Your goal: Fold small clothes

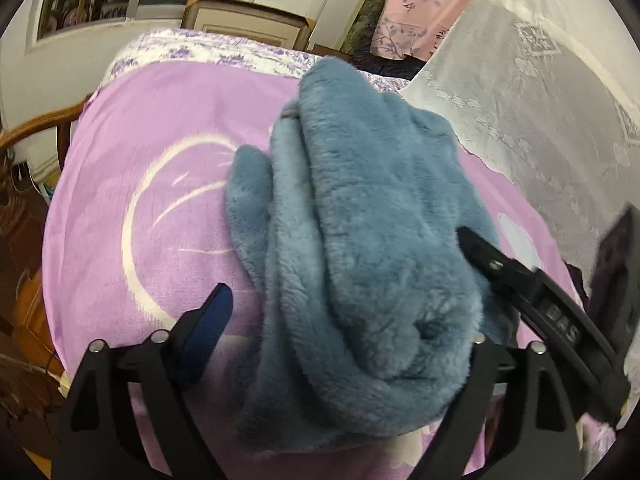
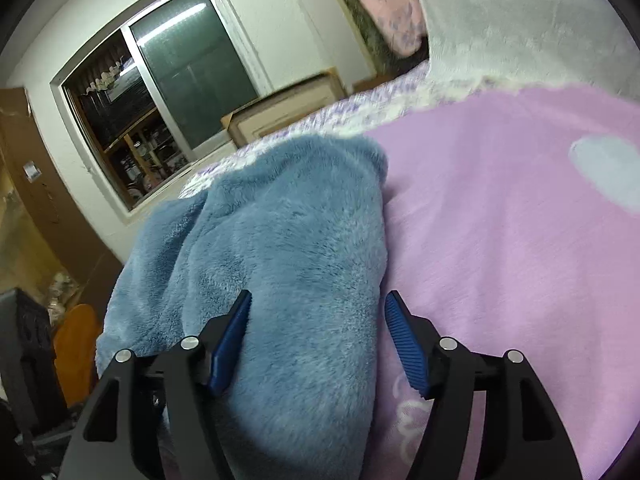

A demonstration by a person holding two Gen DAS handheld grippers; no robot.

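A fluffy blue garment lies bunched on the purple blanket. My left gripper is open, its fingers wide apart around the near end of the garment; the right finger is hidden behind the fabric. The right gripper's finger shows at the garment's right side in this view. In the right wrist view the blue garment fills the lower middle. My right gripper is open, its blue pads astride a thick fold of the garment without pinching it.
A white lace cloth hangs at the right over the bed. A framed picture leans on the wall behind the bed. A wooden chair stands left. A window is in the far wall.
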